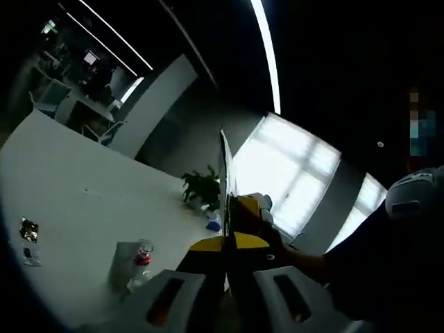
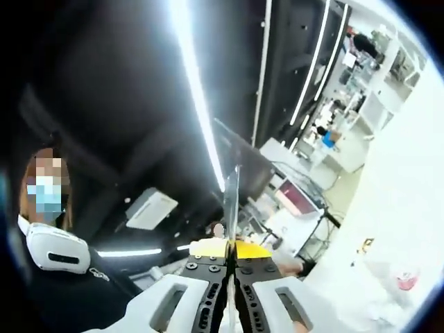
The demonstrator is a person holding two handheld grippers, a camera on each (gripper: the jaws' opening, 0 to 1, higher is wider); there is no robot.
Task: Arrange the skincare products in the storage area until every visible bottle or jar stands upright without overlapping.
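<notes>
White desk surface (image 1: 83,201) stretches across the left gripper view, tilted steeply, and near its lower part we see a clear bottle with a red cap (image 1: 141,262) standing beside a pale, see-through rectangular container (image 1: 123,267) whose exact kind we cannot tell. A small dark and gold item (image 1: 28,230) lies well apart from them toward the left edge, with another small clear item (image 1: 30,257) just below it. A potted green plant (image 1: 202,187) sits farther along the desk, in front of bright windows (image 1: 291,173), and a long ceiling light strip (image 1: 266,52) runs overhead. Our left claw (image 1: 225,267) rises from the bottom with its jaws pressed together, nothing we can make out between them, and just past its tips we see the yellow-and-black front of the other gripper (image 1: 250,211), held by a gloved hand (image 1: 277,246). In the right gripper view, the right claw (image 2: 231,267) likewise has its jaws closed tight against each other, gripping nothing we can see. A person in dark clothing (image 2: 62,291) stands at the left. The white desk (image 2: 395,229) fills the right edge, and low on it sits the red-capped bottle (image 2: 404,279), blurred, amid faint clear shapes. Ceiling light strips (image 2: 194,90) cross the dark ceiling.
</notes>
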